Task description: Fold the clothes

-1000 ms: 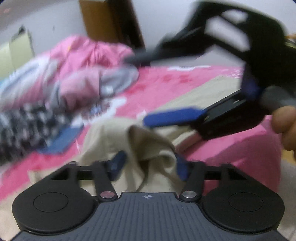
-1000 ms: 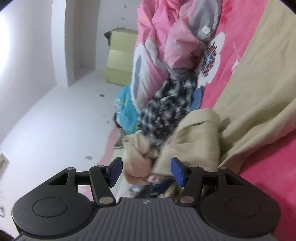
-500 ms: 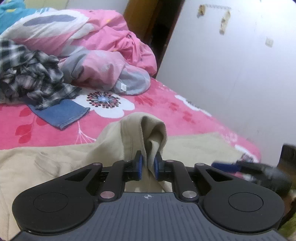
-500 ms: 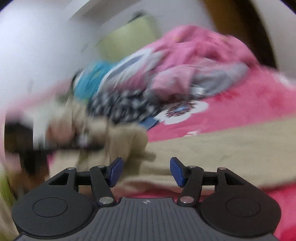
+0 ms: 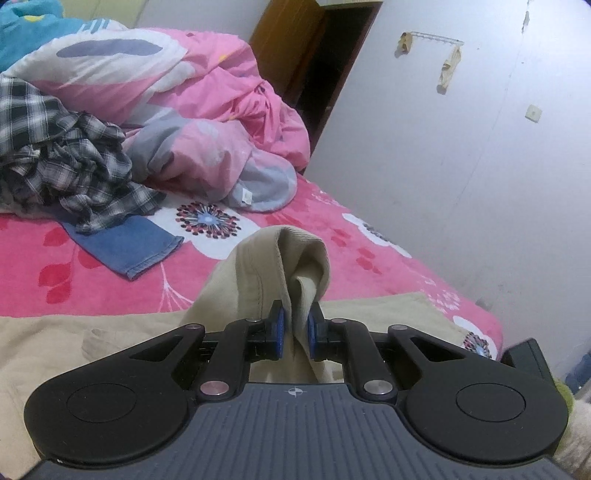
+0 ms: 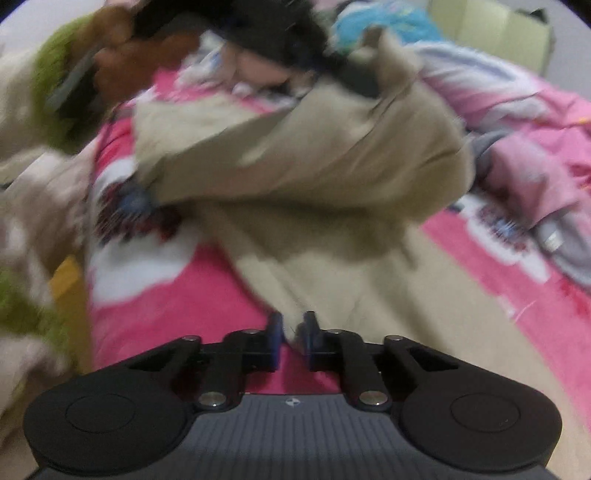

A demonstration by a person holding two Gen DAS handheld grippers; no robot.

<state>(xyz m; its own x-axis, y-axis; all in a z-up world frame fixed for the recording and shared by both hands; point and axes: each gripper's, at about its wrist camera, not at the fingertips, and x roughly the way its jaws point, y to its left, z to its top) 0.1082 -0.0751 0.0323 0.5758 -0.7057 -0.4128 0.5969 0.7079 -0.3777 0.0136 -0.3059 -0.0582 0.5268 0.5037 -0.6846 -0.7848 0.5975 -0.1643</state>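
Beige trousers (image 5: pixel 258 273) lie across a pink flowered bed sheet (image 5: pixel 37 258). My left gripper (image 5: pixel 294 328) is shut on a bunched fold of the trousers and holds it raised above the bed. In the blurred right wrist view the trousers (image 6: pixel 314 166) are lifted and draped in the middle, with the left gripper's dark body (image 6: pixel 280 33) at their top. My right gripper (image 6: pixel 291 328) is shut on the near edge of the beige cloth, low over the sheet (image 6: pixel 166 306).
A checked shirt (image 5: pixel 66 162), blue jeans (image 5: pixel 125 243) and a pink quilt (image 5: pixel 192 110) are heaped at the back left of the bed. A white wall (image 5: pixel 461 147) and a dark doorway (image 5: pixel 325 66) stand on the right. The bed's right edge is close.
My left gripper closed on the trousers fold and lifted it. My right gripper swung round to the trousers' near edge and closed on it.
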